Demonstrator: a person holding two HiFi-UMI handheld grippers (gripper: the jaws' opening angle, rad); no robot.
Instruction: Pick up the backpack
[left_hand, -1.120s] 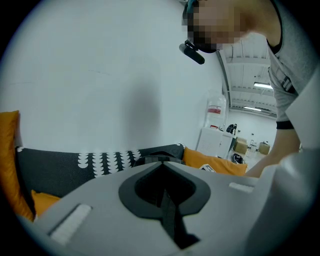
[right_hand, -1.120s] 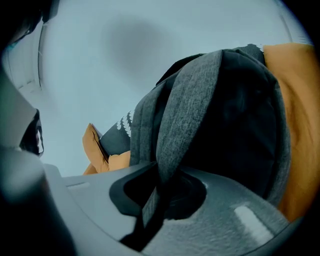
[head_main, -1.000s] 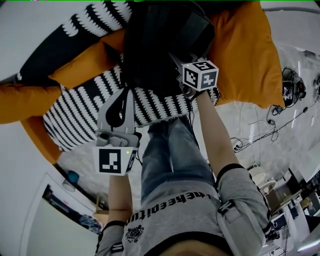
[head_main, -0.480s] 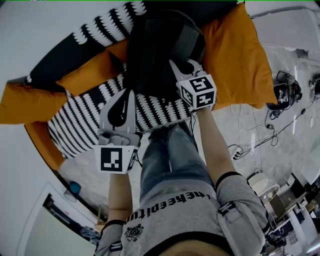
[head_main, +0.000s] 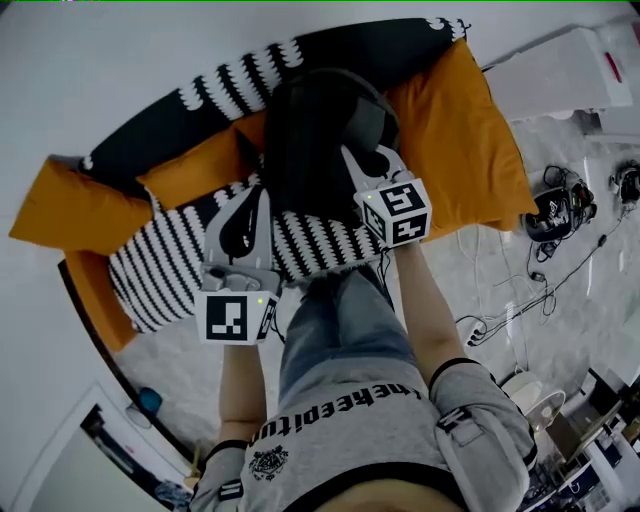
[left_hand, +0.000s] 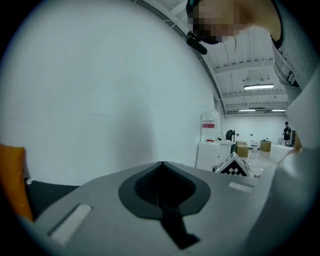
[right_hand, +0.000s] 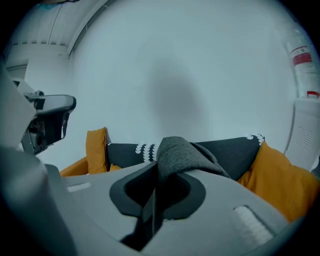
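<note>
The black backpack (head_main: 315, 140) hangs in front of the sofa, above its striped seat cushion (head_main: 165, 260). My right gripper (head_main: 352, 160) reaches into the pack's right side. In the right gripper view this gripper (right_hand: 159, 167) is shut on a dark grey woven strap (right_hand: 182, 152), which loops up out of the jaws. My left gripper (head_main: 262, 192) is beside the pack's lower left edge, apart from it. Its jaws are shut with nothing between them, and the left gripper (left_hand: 161, 164) faces a bare white wall.
The sofa has a black-and-white patterned back (head_main: 240, 75), with orange cushions at the right (head_main: 455, 135) and left (head_main: 70, 205). The person's legs (head_main: 340, 320) stand close to its front edge. Cables and gear (head_main: 545, 215) lie on the floor at the right, behind a white unit (head_main: 560, 70).
Both grippers have risen, the right one more, and it has rolled. The backpack has come up with the right gripper, away from the seat cushion. The left gripper stays shut and empty.
</note>
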